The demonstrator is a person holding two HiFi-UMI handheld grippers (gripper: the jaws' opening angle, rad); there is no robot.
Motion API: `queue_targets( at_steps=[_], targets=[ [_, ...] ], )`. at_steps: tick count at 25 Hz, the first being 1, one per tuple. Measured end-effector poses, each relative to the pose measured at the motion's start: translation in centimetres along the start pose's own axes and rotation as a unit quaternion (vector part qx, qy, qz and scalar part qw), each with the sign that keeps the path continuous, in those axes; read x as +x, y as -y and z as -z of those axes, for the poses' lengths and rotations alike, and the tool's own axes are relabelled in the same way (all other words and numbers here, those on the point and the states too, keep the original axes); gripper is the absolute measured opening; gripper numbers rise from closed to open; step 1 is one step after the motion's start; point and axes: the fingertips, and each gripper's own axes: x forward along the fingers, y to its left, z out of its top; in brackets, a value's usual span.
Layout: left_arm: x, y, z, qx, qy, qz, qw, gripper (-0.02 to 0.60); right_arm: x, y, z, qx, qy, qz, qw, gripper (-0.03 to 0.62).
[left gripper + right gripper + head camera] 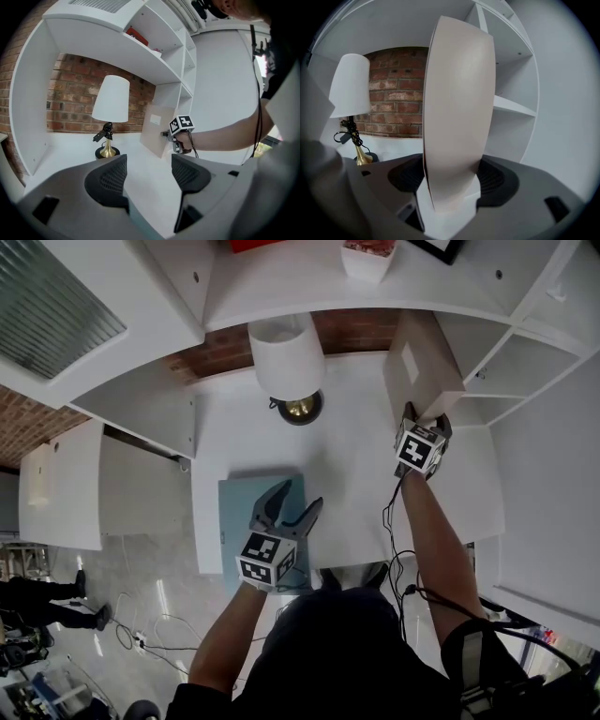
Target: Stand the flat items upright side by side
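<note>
The person's dark-clothed torso is filling the bottom of the head view, with both bare forearms reaching out over the white counter (356, 484). The left claw (300, 496) is hovering released, its two dark pads standing apart with nothing between them, above a blue flat item (239, 512) that is lying flat at the counter's near left edge. Its cube is showing black-and-white square markers only, with no letters.

The right claw (427, 416) is reaching farther in and to the right, and it is clenching a beige flat item (457, 108) by its near lower part. In the right gripper view the item is rising edge-on between the pads, a beige cover over a white inner layer. The left gripper view is showing that beige item (157, 129) nearly upright but tilting, just beside the white shelf unit (187, 61); whether its bottom edge is touching the counter is hard to judge. A small white label (155, 119) is sitting on its broad face, and any print on it is too small to read.

A lamp (286, 357) with a white shade and a brass base is standing at the back of the counter against the brick wall (225, 352), well apart from both items. A red thing (137, 33) is resting on an upper shelf.
</note>
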Motion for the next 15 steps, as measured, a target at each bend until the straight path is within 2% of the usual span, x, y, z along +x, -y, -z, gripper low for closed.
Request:
queue_targets(
  at_steps=[7, 15],
  targets=[
    [0.8, 0.1, 0.2, -0.007, -0.003, 0.007, 0.9999, 0.295, -1.1, -0.1, 0.5, -0.013, -0.008, -0.013, 1.000, 0.334],
    [1.6, 1.3, 0.2, -0.013, -0.005, 0.022, 0.9997, 0.293, -2.5, -1.7, 3.0, -0.043, -0.014, -0.053, 0.998, 0.221]
  ],
)
